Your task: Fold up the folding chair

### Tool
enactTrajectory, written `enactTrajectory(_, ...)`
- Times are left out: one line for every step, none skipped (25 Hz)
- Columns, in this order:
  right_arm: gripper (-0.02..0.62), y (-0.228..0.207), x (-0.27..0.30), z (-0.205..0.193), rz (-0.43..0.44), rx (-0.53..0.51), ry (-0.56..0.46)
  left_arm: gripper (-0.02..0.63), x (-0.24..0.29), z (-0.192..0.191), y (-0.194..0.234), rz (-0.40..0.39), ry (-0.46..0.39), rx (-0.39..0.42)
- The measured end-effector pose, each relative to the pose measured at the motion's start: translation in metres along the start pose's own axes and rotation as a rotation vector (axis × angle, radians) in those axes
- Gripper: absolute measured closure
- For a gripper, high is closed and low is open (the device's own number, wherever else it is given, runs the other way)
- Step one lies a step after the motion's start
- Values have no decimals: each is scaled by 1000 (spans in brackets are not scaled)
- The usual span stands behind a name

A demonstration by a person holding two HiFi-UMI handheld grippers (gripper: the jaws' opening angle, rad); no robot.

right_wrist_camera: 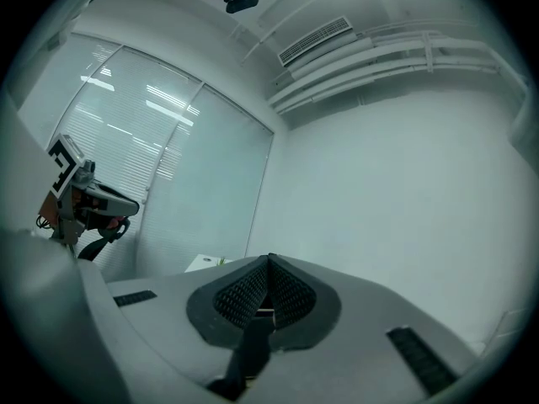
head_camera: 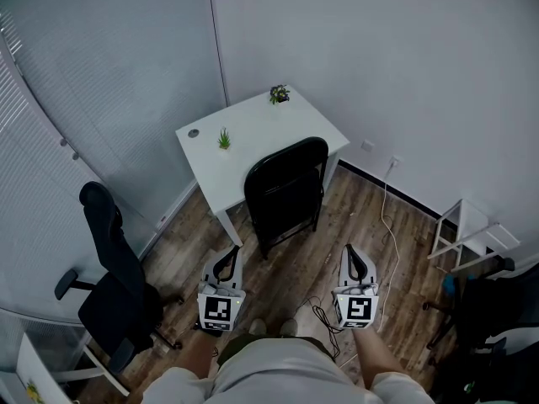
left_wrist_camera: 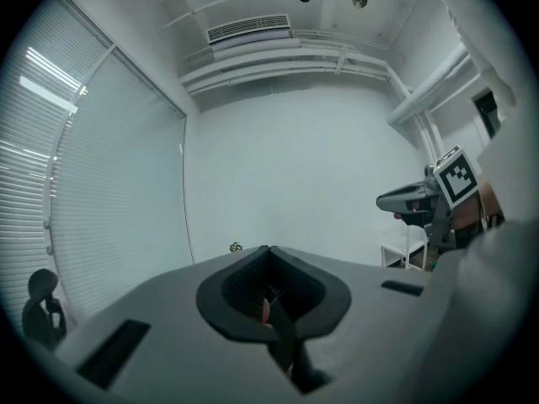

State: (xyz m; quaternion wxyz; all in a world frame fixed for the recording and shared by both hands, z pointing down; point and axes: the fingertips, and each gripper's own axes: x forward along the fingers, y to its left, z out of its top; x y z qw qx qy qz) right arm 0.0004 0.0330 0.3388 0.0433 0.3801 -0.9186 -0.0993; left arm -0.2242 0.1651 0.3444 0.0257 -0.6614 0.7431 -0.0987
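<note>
1. While both tools hung level in front of me, the left gripper [head_camera: 228, 259] and the right gripper [head_camera: 353, 257] each had its jaws pressed together on nothing. Neither could take the frame until it was opened.
2. Black folding chair with a curved backrest [head_camera: 286, 188] stood unfolded ahead, well apart from both grippers. Its backrest faced me and its seat was drawn in close to the white rectangular desk [head_camera: 253, 133].
3. Risk, as I judged it: folding the seat that close could knock the desk edge and topple the small green potted plant [head_camera: 224, 139].
4. Thin white cable [head_camera: 389, 225] trailed over the wood floor near my right side, so a step forward might snag it.
5. Smooth frame tubing looked likely to slip from narrow jaws. The chair could then snap shut or tip towards the black wheeled office chair [head_camera: 114, 284].
</note>
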Motion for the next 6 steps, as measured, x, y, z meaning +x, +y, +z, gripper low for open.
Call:
enactTrajectory(575, 0, 0, 0, 2, 1, 0, 600, 0, -1, 0, 1, 6, -3)
enactTrajectory(575, 0, 0, -1, 2, 1, 1, 600, -1, -2, 0, 2, 17, -10)
enactTrajectory(575, -1, 0, -2, 3, 2, 2, 600, -1, -4, -1, 4, 29, -18)
enactTrajectory(575, -1, 0, -2, 3, 2, 3, 600, 0, -5, -1, 5, 33, -19)
enactTrajectory(575, -2, 0, -4, 5, 1, 3, 600, 1, -5, -2, 4, 32, -15)
enactTrajectory(575, -3, 0, -5, 6, 0, 4, 600, 2, -5, -2, 3, 29, -9)
